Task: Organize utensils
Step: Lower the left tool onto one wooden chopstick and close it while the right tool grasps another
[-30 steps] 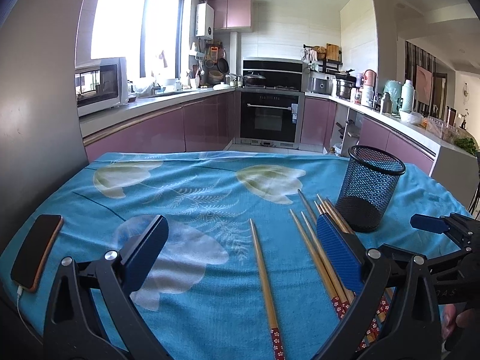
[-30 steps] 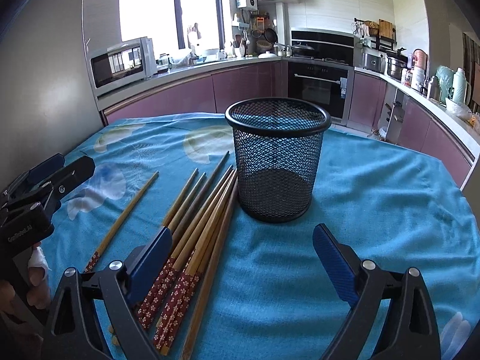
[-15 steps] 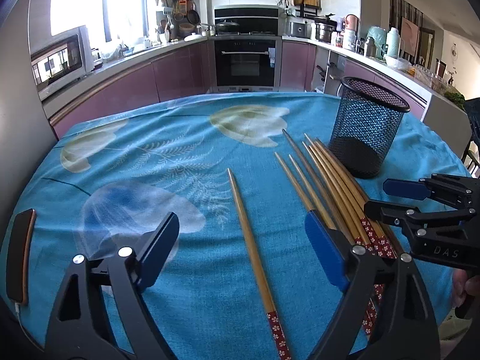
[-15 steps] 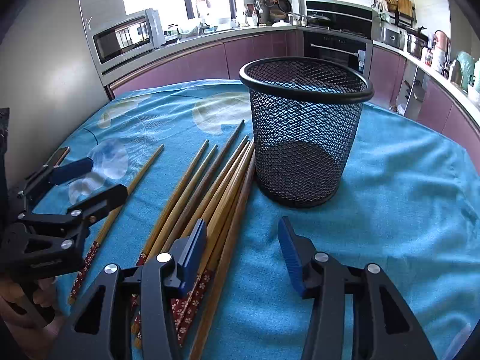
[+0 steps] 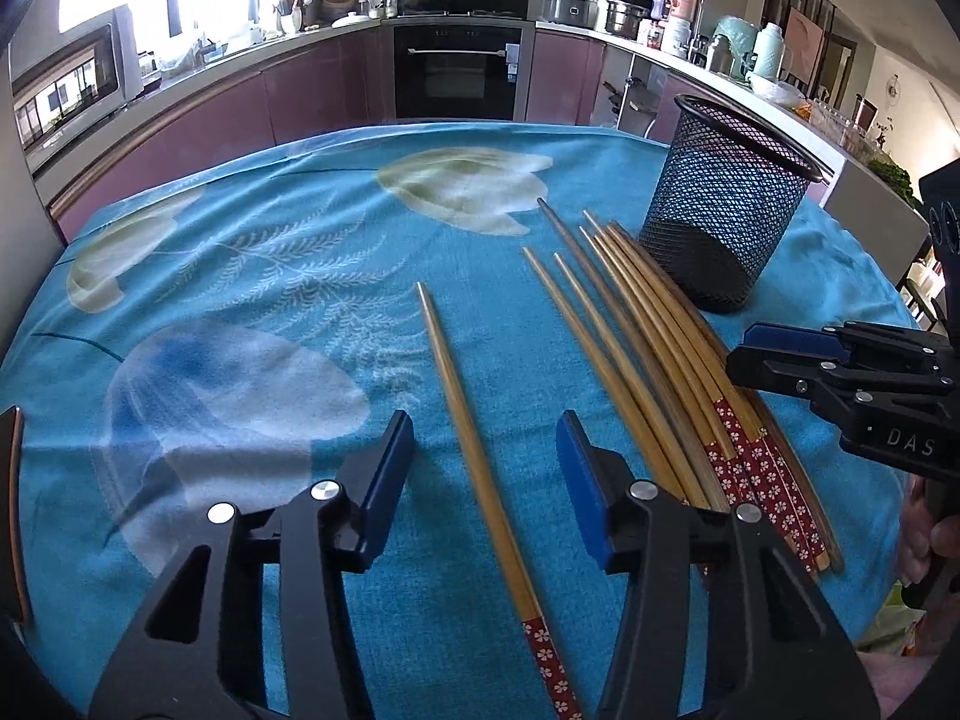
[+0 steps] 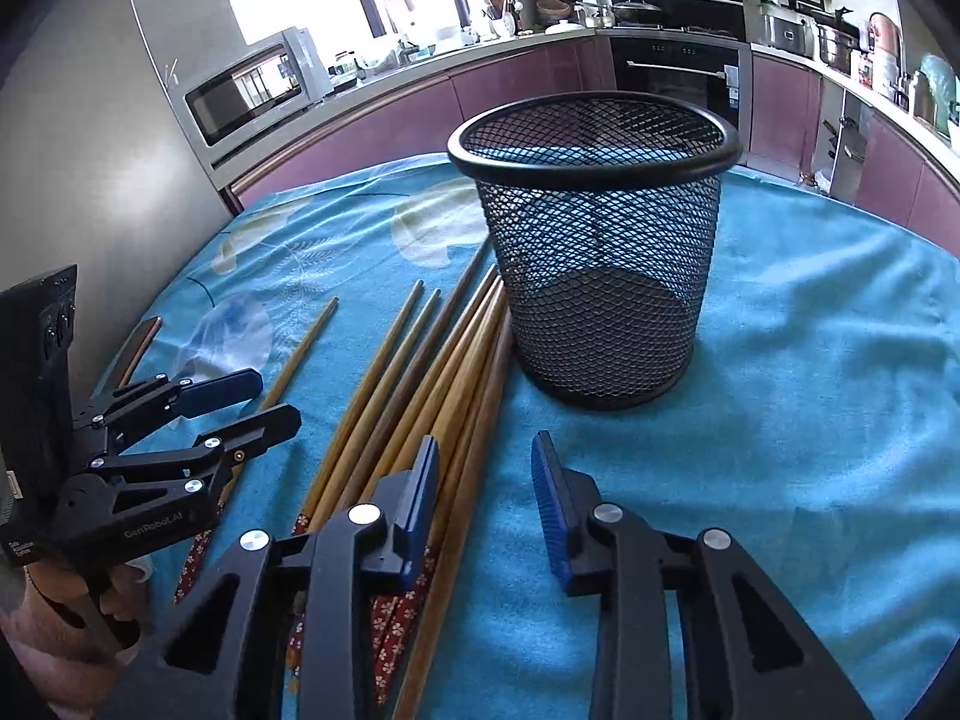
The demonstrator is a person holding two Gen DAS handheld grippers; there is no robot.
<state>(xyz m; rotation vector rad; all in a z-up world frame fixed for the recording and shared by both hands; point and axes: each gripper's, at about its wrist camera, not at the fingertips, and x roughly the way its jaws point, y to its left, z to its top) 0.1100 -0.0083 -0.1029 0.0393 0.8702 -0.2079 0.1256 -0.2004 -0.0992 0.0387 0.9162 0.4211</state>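
A black mesh holder (image 6: 594, 252) stands upright and empty on the blue cloth; it also shows in the left wrist view (image 5: 723, 204). Several wooden chopsticks with red flowered ends lie bundled (image 5: 666, 348) beside it, and they also show in the right wrist view (image 6: 432, 384). One chopstick (image 5: 474, 444) lies apart to the left. My left gripper (image 5: 485, 456) is open, low over the cloth, with this single chopstick between its fingers. My right gripper (image 6: 485, 492) is open over the right edge of the bundle; its left finger (image 6: 420, 498) is above the chopsticks.
A phone (image 6: 141, 348) lies at the table's left edge. The blue flowered cloth (image 5: 252, 276) covers the round table. Kitchen counters, an oven (image 5: 459, 72) and a microwave (image 6: 252, 90) stand behind. Each gripper shows in the other's view, the left one (image 6: 240, 402) and the right one (image 5: 780, 354).
Both grippers have moved forward and down toward the table. Both have narrowed their opening. The left gripper now straddles the single chopstick; the right one sits closer to the bundle.
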